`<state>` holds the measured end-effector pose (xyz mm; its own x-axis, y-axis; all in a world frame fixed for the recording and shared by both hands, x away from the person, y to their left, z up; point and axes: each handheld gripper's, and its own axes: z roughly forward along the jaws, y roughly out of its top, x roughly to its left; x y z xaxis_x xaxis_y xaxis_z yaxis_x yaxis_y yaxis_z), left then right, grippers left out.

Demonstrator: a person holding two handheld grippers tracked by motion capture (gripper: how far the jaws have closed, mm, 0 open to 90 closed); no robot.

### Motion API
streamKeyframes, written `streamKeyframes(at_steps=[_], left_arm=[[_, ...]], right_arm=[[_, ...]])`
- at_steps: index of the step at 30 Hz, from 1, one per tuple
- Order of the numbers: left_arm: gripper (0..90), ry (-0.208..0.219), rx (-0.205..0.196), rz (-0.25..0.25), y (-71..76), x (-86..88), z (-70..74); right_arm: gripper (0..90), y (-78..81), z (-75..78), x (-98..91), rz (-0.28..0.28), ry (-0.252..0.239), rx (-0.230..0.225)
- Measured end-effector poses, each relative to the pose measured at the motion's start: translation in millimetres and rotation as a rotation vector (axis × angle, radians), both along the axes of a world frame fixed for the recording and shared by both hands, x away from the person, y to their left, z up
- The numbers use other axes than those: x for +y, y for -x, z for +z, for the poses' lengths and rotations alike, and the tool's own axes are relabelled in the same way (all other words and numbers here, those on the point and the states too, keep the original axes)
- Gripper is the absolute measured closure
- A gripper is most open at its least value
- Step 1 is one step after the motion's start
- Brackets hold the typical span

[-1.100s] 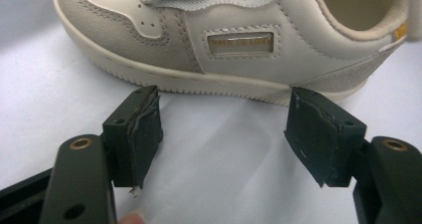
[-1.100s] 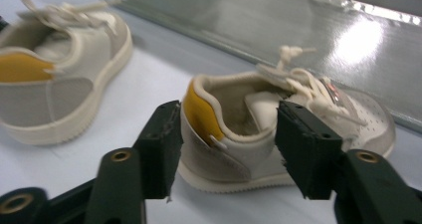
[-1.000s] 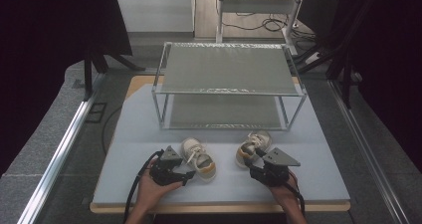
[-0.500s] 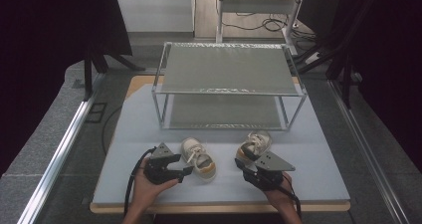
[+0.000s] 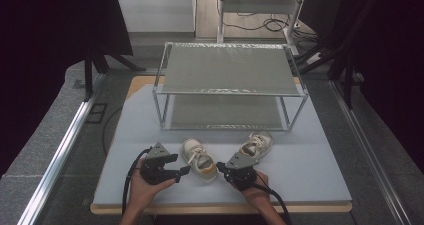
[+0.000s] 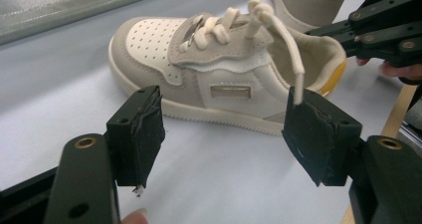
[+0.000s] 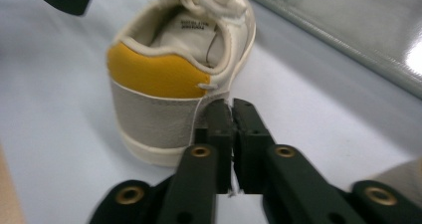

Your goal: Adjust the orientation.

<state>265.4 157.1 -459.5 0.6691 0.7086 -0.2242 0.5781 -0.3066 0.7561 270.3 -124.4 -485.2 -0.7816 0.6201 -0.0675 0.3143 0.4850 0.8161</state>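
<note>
Here the right tongs have just closed, nothing between them, tips at the heel of the left sneaker on the desk, while the left tongs gape beside it, so next comes gripping it for the shoe rack.

This looks like a lab or recording studio: a desk with a pale blue mat stands among black curtains, metal floor rails, stand legs and loose cables on the floor behind.
</note>
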Motion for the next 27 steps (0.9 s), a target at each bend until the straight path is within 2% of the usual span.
streamKeyframes(at_steps=[6,11,16,22,27], left_arm=[[31.6,0.009,-0.008,0.011,1.6,5.6,4.7],[31.6,0.030,-0.028,0.039,3.8,18.0,12.6],[31.7,0.039,-0.028,0.063,3.4,27.0,14.2],[31.7,0.044,-0.033,0.067,4.3,29.8,15.5],[31.8,0.039,-0.026,0.070,3.8,30.3,13.1]], right_arm=[[89.0,2.3,-0.4,6.4,0.027,-0.005,0.014],[87.8,11.5,0.1,21.0,0.078,-0.007,0.019],[87.7,17.0,-1.7,32.4,0.115,-0.012,0.018],[82.9,16.1,1.1,26.6,0.101,-0.023,0.005],[81.1,11.9,9.1,12.8,0.044,-0.053,-0.020]])
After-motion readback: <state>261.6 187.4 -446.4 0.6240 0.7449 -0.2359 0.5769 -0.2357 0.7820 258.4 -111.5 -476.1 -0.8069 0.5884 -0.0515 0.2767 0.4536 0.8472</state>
